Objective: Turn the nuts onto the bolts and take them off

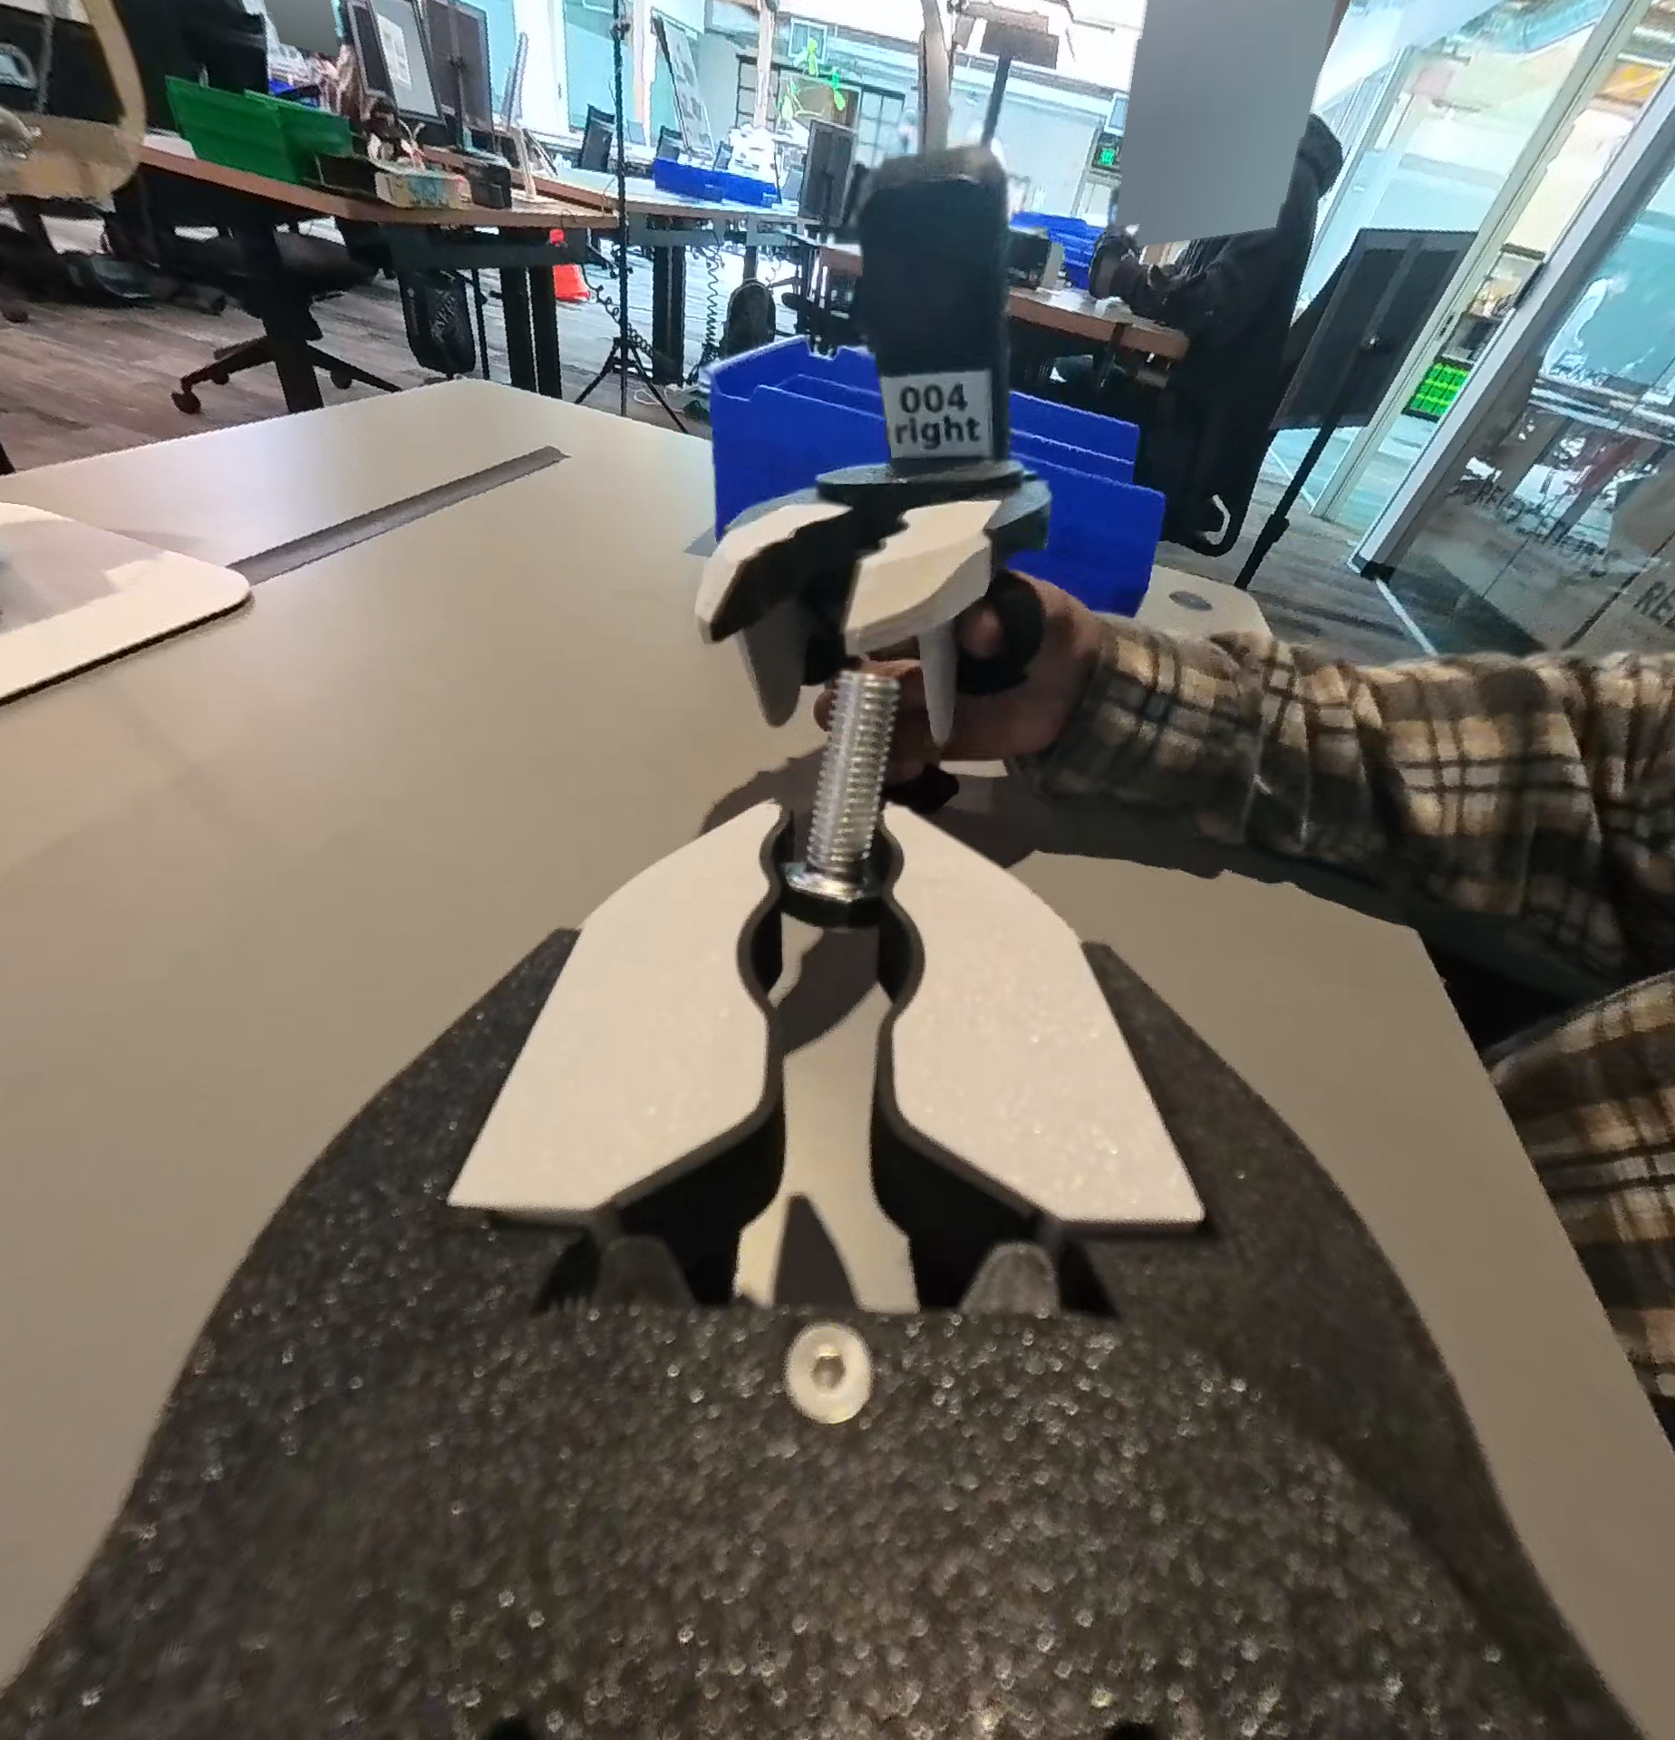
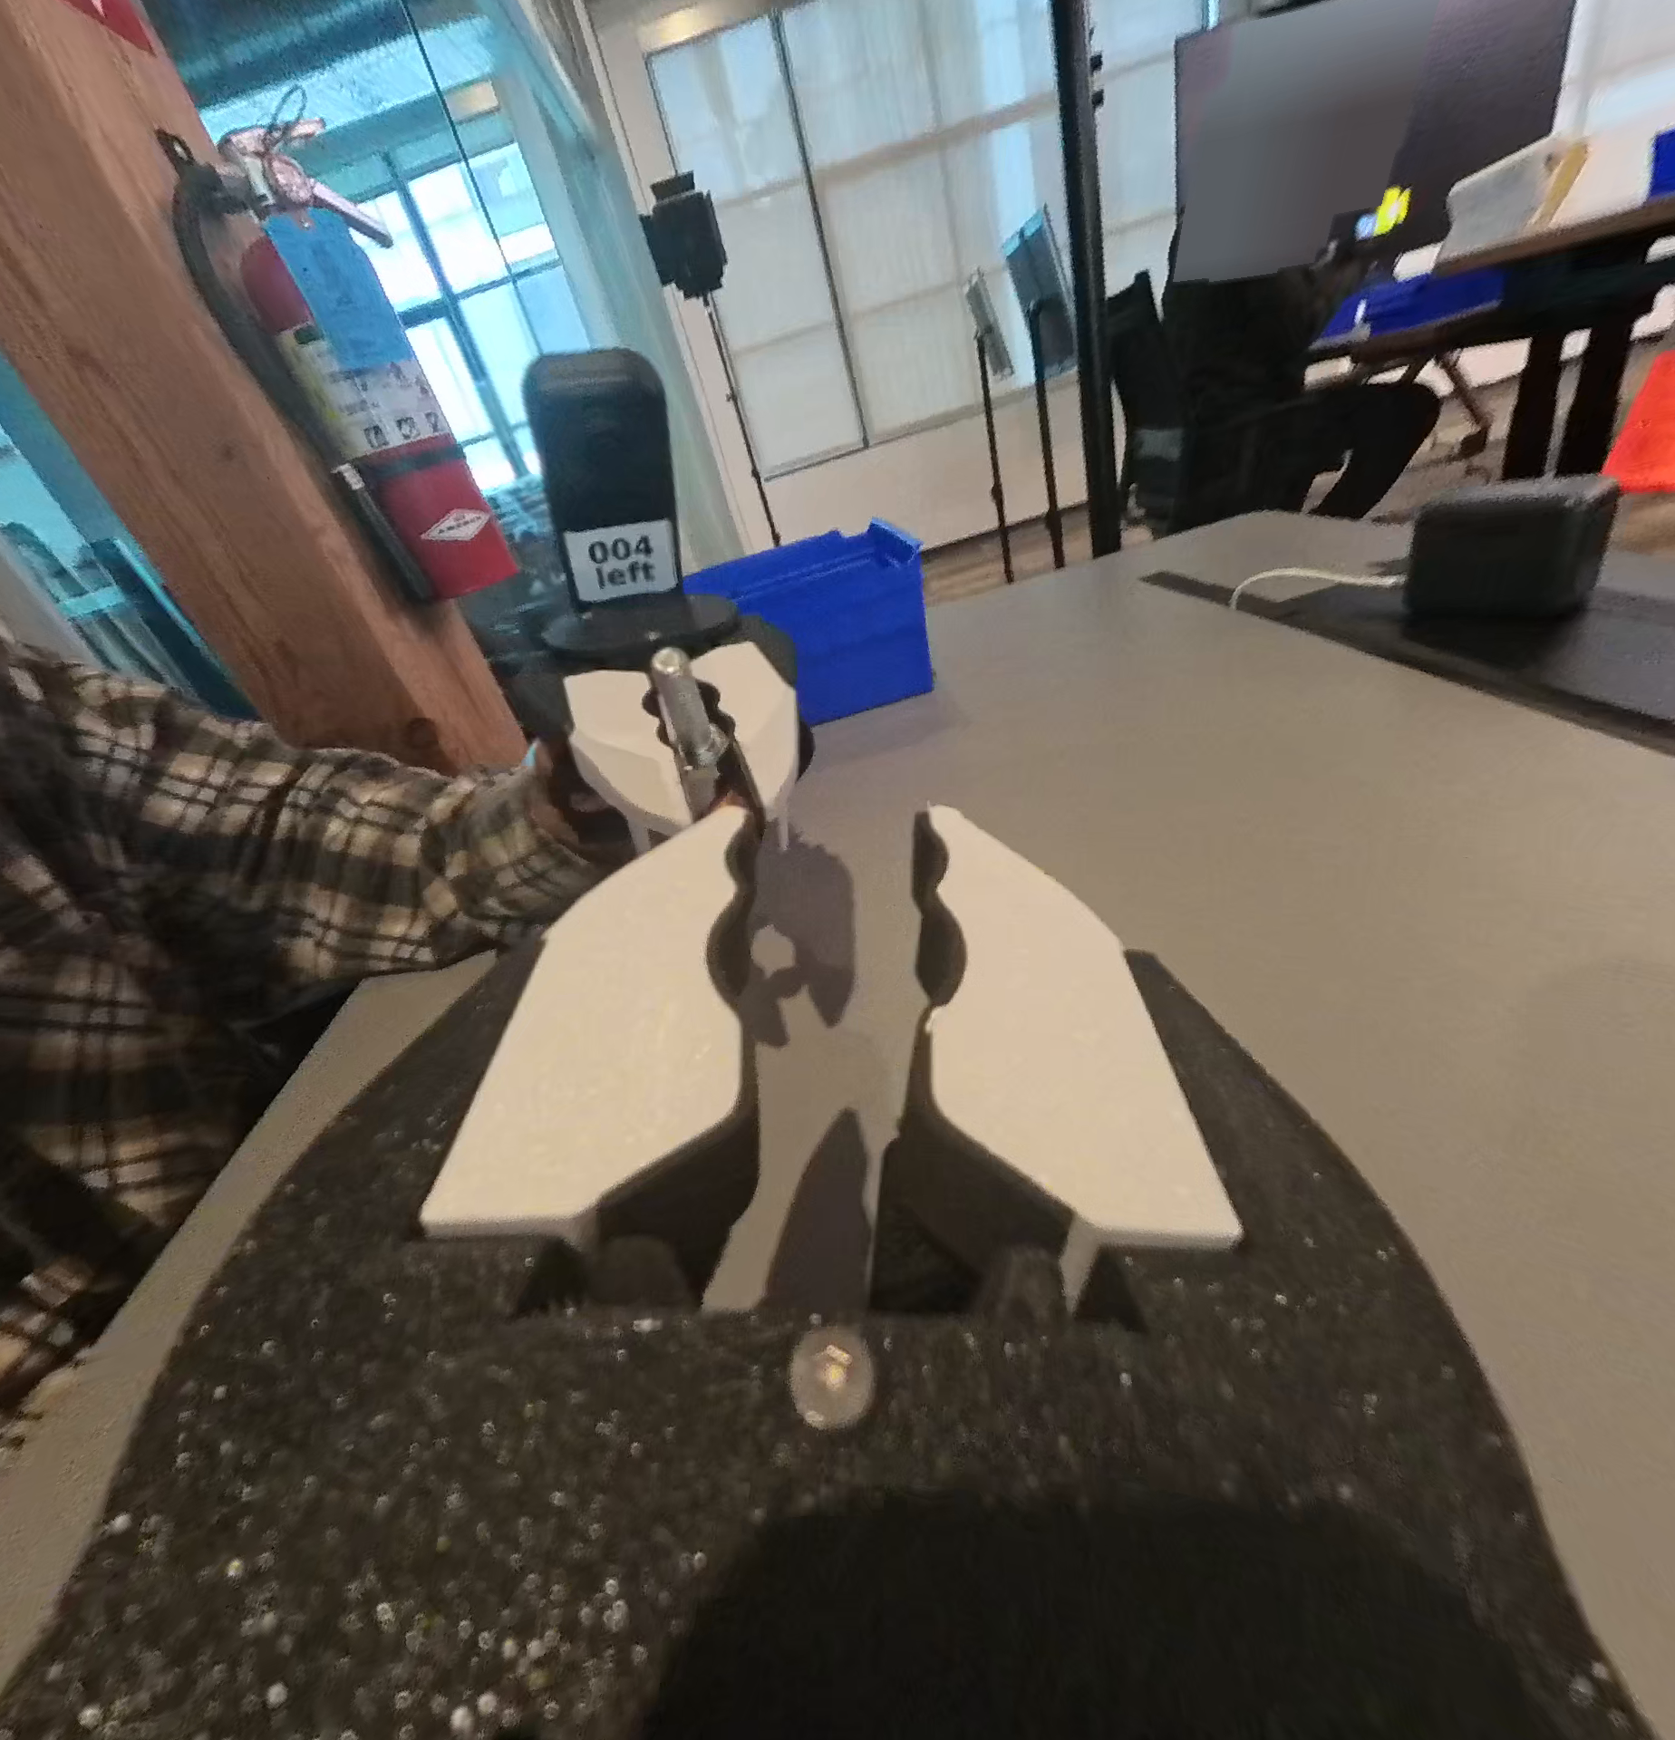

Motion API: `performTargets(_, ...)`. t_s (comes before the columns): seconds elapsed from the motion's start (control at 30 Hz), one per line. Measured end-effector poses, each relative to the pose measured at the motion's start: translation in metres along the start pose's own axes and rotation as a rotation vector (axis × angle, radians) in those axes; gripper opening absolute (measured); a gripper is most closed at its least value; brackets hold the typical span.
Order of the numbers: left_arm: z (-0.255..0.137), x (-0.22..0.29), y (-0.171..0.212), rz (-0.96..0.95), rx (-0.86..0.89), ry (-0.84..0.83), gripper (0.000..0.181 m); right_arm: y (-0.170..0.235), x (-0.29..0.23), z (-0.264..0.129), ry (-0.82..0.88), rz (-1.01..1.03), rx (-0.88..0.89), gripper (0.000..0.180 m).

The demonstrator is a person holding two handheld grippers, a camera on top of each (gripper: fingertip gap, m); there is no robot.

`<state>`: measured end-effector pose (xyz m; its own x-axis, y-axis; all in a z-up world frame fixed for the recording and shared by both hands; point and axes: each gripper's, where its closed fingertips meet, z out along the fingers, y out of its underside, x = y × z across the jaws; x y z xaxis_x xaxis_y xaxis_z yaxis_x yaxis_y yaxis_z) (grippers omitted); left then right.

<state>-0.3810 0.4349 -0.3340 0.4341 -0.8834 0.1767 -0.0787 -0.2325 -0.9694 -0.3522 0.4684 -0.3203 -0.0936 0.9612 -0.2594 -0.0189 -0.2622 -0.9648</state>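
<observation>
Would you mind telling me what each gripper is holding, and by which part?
The left gripper clamps the bolt by its hex head, threads pointing up. The right gripper is open and holds nothing.

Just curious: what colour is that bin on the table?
Blue. The bin shows best in the right wrist view.

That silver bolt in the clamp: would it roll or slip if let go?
The bolt looks like solid metal, so probably stiff and heavy for its size. Its round threaded shank would likely roll on the smooth table. The left gripper grips only its head, so it might pivot.
</observation>
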Motion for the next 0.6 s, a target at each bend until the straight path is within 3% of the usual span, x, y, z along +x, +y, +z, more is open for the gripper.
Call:
performTargets(0.23,-0.001,-0.002,0.0,-0.016,0.013,0.013,0.014,-0.006,-0.012,-0.01,0.083,-0.109,-0.037,0.021)
performTargets(0.6,0.014,0.017,0.012,0.04,-0.07,0.056,0.015,0.0,-0.049,0.032,0.009,-0.185,-0.119,0.011)
